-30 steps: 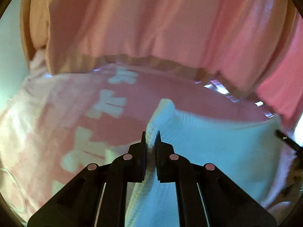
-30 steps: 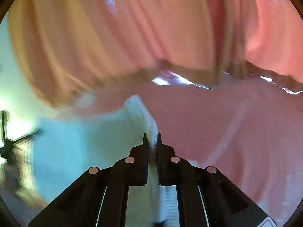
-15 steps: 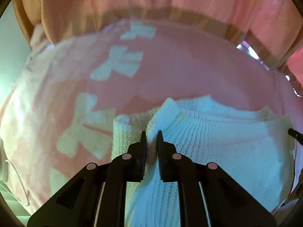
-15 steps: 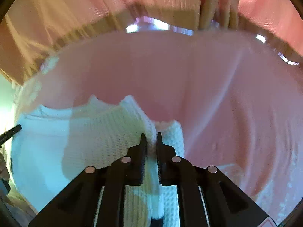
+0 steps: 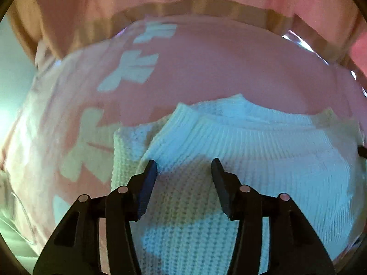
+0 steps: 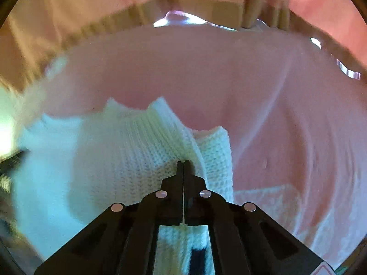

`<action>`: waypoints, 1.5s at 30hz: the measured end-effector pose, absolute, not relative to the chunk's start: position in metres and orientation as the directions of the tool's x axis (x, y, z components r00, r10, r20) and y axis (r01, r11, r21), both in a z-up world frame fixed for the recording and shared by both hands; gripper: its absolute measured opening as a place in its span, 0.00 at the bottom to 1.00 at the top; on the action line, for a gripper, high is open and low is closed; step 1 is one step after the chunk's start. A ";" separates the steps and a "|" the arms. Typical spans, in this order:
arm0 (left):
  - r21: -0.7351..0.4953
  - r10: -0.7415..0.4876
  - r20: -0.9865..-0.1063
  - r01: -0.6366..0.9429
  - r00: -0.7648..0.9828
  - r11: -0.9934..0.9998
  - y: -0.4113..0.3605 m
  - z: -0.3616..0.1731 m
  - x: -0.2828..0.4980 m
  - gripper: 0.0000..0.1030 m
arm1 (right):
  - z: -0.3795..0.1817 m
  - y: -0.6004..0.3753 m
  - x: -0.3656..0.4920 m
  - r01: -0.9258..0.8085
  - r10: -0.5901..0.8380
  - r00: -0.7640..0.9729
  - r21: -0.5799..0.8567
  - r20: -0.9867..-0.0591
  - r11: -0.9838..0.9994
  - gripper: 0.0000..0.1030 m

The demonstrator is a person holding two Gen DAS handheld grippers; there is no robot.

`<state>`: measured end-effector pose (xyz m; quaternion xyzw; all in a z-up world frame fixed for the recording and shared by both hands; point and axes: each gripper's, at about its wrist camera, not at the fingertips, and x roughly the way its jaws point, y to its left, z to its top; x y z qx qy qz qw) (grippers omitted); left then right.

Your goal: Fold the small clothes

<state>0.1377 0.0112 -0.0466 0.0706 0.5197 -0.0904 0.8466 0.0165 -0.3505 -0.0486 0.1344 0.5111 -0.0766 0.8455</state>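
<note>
White knit garment (image 5: 240, 160) lies folded on a pink cloth (image 5: 206, 68) printed with pale bow shapes; the cloth covers the surface under it. Ribbed edge of the knit faces the far side, toward a peach curtain (image 5: 114, 4).

Left gripper (image 5: 184, 165): jaws have just been opening and stand about half apart, above the knit near its left folded corner. The fabric lies under the gap; the pads do not press on it.

Right gripper (image 6: 183, 163): jaws have just closed, tips together. Tips sit at a fold of the knit near its right edge; I cannot tell whether any fabric is pinched between them.
</note>
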 end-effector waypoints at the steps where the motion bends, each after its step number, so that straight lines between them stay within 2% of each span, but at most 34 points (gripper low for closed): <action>1: 0.018 -0.088 -0.888 0.227 0.451 0.974 0.014 -0.044 0.137 0.47 | -0.036 -0.347 0.010 0.248 -0.007 0.499 0.134 -0.867 0.960 0.00; 3: 0.018 -0.091 -0.884 0.229 0.459 0.973 0.016 -0.041 0.135 0.47 | -0.030 -0.342 0.002 0.219 -0.022 0.519 0.109 -0.854 0.970 0.00; 6: 0.059 -0.063 -0.884 0.245 0.464 0.968 0.010 -0.045 0.134 0.47 | -0.065 -0.348 0.008 0.235 -0.077 0.376 0.015 -0.923 0.972 0.00; 11: 0.068 -0.063 -0.872 0.248 0.486 0.967 0.007 -0.036 0.127 0.46 | -0.018 -0.343 -0.018 0.197 -0.047 0.522 0.067 -0.852 0.978 0.00; 12: 0.059 -0.072 -0.870 0.248 0.487 0.967 0.007 -0.033 0.125 0.46 | -0.018 -0.341 -0.021 0.184 -0.045 0.521 0.061 -0.852 0.981 0.00; 15: 0.067 -0.073 -0.866 0.259 0.496 0.964 0.006 -0.028 0.117 0.46 | -0.057 -0.348 -0.014 0.214 -0.131 0.370 -0.053 -0.920 0.975 0.00; 17: 0.078 -0.066 -0.858 0.256 0.510 0.964 0.008 -0.023 0.114 0.50 | -0.052 -0.358 -0.014 0.240 -0.093 0.406 0.008 -0.909 0.971 0.01; 18: 0.070 -0.071 -0.853 0.249 0.517 0.966 0.011 -0.019 0.114 0.53 | -0.044 -0.361 -0.016 0.241 -0.079 0.442 0.033 -0.894 0.970 0.05; 19: 0.060 -0.073 -0.846 0.229 0.528 0.972 0.016 -0.015 0.115 0.61 | -0.036 -0.364 -0.016 0.251 -0.083 0.477 0.045 -0.875 0.967 0.16; 21: 0.025 -0.081 -0.828 0.180 0.555 0.983 0.027 -0.007 0.120 0.72 | -0.033 -0.371 -0.007 0.263 -0.061 0.498 0.083 -0.865 0.961 0.27; 23: -0.024 -0.091 -0.818 0.125 0.568 0.992 0.040 -0.003 0.133 0.83 | -0.037 -0.371 0.003 0.262 -0.013 0.492 0.134 -0.870 0.956 0.27; 24: -0.062 -0.111 -0.823 0.107 0.557 0.992 0.045 -0.006 0.142 0.83 | -0.043 -0.371 0.009 0.247 0.030 0.484 0.170 -0.874 0.954 0.30; 25: -0.089 -0.126 -0.830 0.094 0.544 0.992 0.048 -0.009 0.148 0.83 | -0.050 -0.368 0.014 0.231 0.059 0.471 0.188 -0.880 0.955 0.40; 26: -0.119 -0.146 -0.837 0.084 0.527 0.989 0.050 -0.015 0.154 0.83 | -0.053 -0.360 0.018 0.226 0.062 0.462 0.185 -0.885 0.956 0.45; 27: -0.136 -0.160 -0.845 0.083 0.510 0.987 0.050 -0.021 0.157 0.81 | -0.058 -0.353 0.023 0.222 0.034 0.455 0.150 -0.890 0.963 0.41; 28: -0.153 -0.180 -0.859 0.096 0.479 0.984 0.047 -0.029 0.162 0.61 | -0.058 -0.346 0.021 0.217 0.002 0.457 0.114 -0.889 0.970 0.17; 29: -0.150 -0.185 -0.871 0.112 0.455 0.982 0.043 -0.034 0.164 0.28 | -0.056 -0.344 0.024 0.211 -0.010 0.463 0.100 -0.886 0.972 0.08; 30: -0.139 -0.182 -0.884 0.129 0.430 0.982 0.038 -0.039 0.165 0.15 | -0.046 -0.345 0.023 0.222 0.008 0.487 0.133 -0.873 0.966 0.07; 31: -0.131 -0.176 -0.890 0.134 0.421 0.982 0.034 -0.040 0.165 0.08 | -0.036 -0.346 0.018 0.234 0.003 0.516 0.144 -0.856 0.962 0.06; 34: -0.079 -0.126 -0.888 0.123 0.442 0.989 0.032 -0.041 0.166 0.08 | -0.022 -0.362 0.015 0.275 -0.030 0.555 0.149 -0.831 0.950 0.06; 36: -0.051 -0.087 -0.897 0.094 0.433 0.994 0.037 -0.051 0.174 0.08 | -0.039 -0.373 0.024 0.312 -0.047 0.511 0.134 -0.858 0.941 0.06; 38: -0.081 -0.105 -0.901 0.075 0.421 0.994 0.042 -0.056 0.180 0.08 | -0.063 -0.372 0.029 0.311 -0.055 0.466 0.105 -0.883 0.944 0.06; 40: -0.080 -0.106 -0.900 0.079 0.422 0.994 0.042 -0.054 0.181 0.09 | -0.054 -0.360 0.030 0.283 -0.104 0.462 0.035 -0.881 0.959 0.09; 42: -0.122 -0.143 -0.885 0.074 0.443 0.990 0.047 -0.040 0.176 0.11 | -0.030 -0.351 0.019 0.283 -0.075 0.531 0.093 -0.844 0.955 0.11; 45: -0.141 -0.172 -0.838 0.098 0.517 0.985 0.054 -0.005 0.157 0.11 | 0.006 -0.328 -0.005 0.206 -0.056 0.627 0.097 -0.777 0.974 0.12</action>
